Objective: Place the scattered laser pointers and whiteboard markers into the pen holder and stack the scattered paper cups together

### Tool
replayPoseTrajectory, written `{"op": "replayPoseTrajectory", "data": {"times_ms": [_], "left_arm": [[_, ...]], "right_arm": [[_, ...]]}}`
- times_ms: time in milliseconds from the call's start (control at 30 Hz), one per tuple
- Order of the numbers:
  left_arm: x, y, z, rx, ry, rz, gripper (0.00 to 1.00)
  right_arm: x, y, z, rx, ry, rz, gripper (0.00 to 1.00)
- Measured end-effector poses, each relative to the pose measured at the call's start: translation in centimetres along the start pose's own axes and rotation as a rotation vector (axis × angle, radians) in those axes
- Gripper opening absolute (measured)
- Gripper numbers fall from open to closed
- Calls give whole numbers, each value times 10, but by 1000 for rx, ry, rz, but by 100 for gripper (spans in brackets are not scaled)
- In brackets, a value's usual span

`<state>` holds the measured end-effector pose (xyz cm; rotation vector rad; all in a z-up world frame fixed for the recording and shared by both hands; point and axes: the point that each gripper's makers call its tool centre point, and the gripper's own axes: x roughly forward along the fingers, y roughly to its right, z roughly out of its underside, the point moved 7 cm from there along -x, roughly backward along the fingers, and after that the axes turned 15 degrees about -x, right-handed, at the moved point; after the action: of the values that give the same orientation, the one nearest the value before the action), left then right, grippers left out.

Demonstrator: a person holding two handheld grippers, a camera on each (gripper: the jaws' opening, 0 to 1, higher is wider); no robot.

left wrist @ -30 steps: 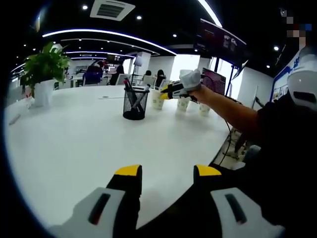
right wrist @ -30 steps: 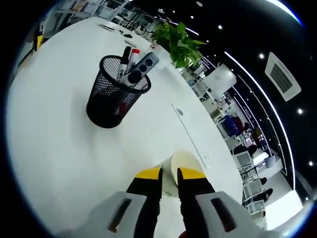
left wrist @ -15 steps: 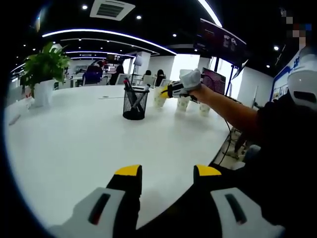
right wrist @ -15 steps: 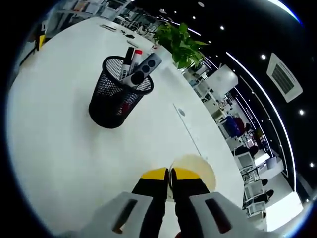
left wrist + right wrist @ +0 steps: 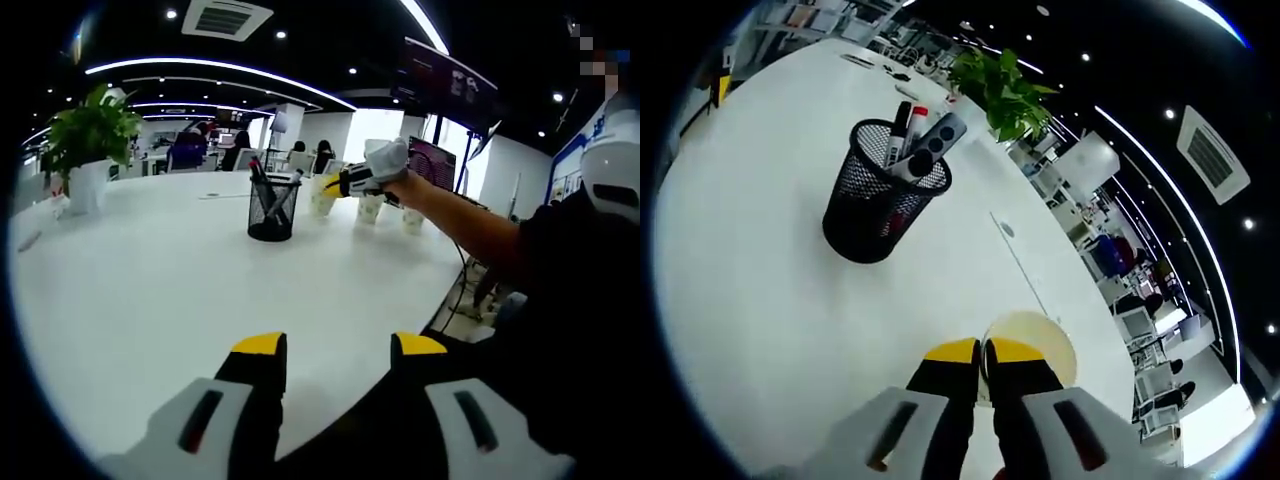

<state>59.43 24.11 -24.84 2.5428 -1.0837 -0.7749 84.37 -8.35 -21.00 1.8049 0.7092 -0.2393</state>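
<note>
A black mesh pen holder (image 5: 883,203) (image 5: 272,211) stands on the white table with markers and laser pointers sticking out of it. My right gripper (image 5: 981,350) is shut on the rim of a paper cup (image 5: 1038,338), to the right of the holder; in the left gripper view that gripper (image 5: 333,185) holds the cup (image 5: 321,198) beside the holder. Two more paper cups (image 5: 371,208) (image 5: 413,220) stand further right. My left gripper (image 5: 337,345) is open near the table's front edge, nothing between its jaws.
A potted plant (image 5: 88,148) (image 5: 1002,88) stands at the far side of the round white table (image 5: 170,270). A person's arm (image 5: 470,228) reaches across from the right. Office desks and seated people lie behind the table.
The right gripper has closed on the cup's rim and the cup sits slightly higher than a second ago. The left gripper has not moved.
</note>
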Motion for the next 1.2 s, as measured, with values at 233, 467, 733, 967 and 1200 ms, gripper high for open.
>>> {"op": "replayPoseTrajectory", "data": {"times_ms": [233,467,733,967,1200], "left_arm": [[0,2,0,2,1,3,43],[-1,2,0,3,2,3,43],[-1,3,1,6,2,6,43],[0,4,2,7,-1,8,43],[1,5,1,8,-4,7,43]], "right_arm": [[-1,6,2,18,20,-2,7],[-8,9,7,67,55,-3,7],[-22,5,8,117,83,1,7],[-29,10,11,141,99,19,7],[-32,15,13,141,113,36,7]]}}
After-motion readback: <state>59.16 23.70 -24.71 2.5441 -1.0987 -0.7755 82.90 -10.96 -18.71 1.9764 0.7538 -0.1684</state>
